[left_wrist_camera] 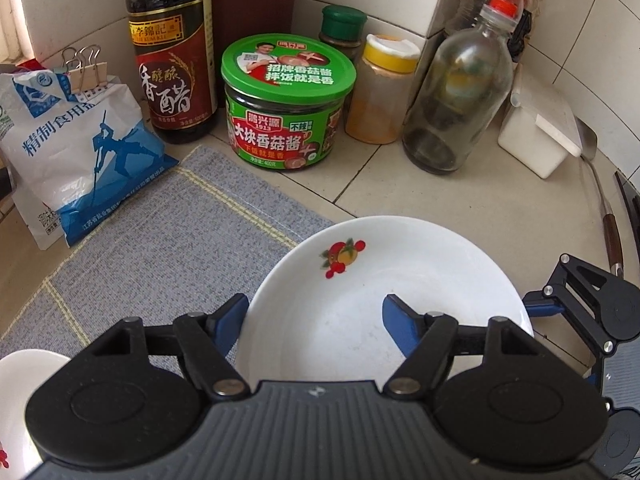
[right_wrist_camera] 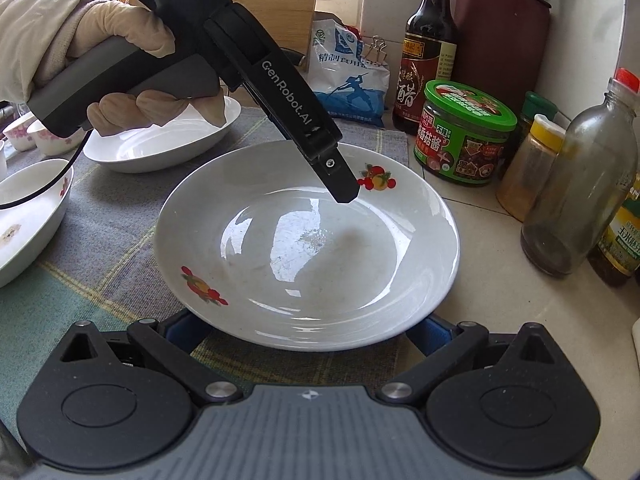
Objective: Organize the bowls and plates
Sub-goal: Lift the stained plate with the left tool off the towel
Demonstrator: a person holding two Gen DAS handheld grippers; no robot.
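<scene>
The left gripper (right_wrist_camera: 344, 192) says "GenRobot.AI" on its arm; the green jar (left_wrist_camera: 286, 106) says "1913" and "400" on its label; the dark bottle (left_wrist_camera: 172, 52) says "LEE KUM KEE" and "500".

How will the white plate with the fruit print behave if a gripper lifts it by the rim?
The plate looks like glazed ceramic, so probably stiff and breakable. Its glossy, reflective surface suggests the rim may slip between pads. It is wide and shallow, so lifted from one edge it would likely tilt.
</scene>
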